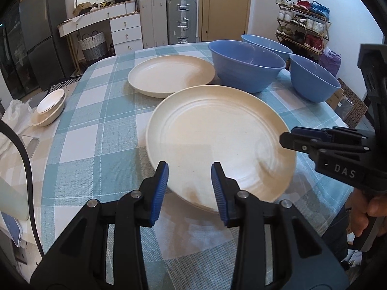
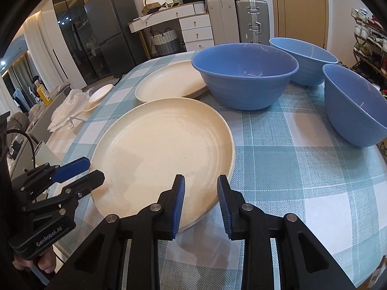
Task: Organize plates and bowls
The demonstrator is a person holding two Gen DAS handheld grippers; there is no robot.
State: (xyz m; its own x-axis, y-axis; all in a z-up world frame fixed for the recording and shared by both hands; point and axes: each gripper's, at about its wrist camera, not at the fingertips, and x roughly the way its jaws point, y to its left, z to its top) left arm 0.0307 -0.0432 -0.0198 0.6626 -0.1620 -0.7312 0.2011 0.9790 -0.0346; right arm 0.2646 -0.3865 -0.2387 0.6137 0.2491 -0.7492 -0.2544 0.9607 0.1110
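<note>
**Both tongs open at the near plate**

Your left gripper [image 1: 189, 191] hangs over the near edge of the near plate [image 1: 217, 142], its blue pads [image 1: 160, 191] spread apart with nothing between them. Your right gripper [image 2: 200, 203] sits at the same plate's other side, its two fingers parted about as wide; the plate's rim shows in the gap below them, but the pads [image 2: 177, 203] are not closed on it. In the left wrist view the right gripper's tips reach the plate's right edge; whether they touch it you cannot tell.

The near plate, cream-coloured, lies flat on the checked tablecloth [image 1: 96, 130]. A second plate [image 1: 170, 75] of the same colour lies just beyond it, their rims nearly meeting. Three blue bowls stand upright further back: the big bowl [image 2: 245, 77] just beside the second plate, the far bowl [image 2: 302, 58] behind it, and the right bowl [image 2: 355, 104] near the table's right edge, tilted-looking in the fisheye.

Off the table's left side, small white dishes [image 1: 49, 107] are stacked. Behind the table stand a set of drawers [image 1: 125, 30] and two suitcases [image 1: 181, 19].
</note>
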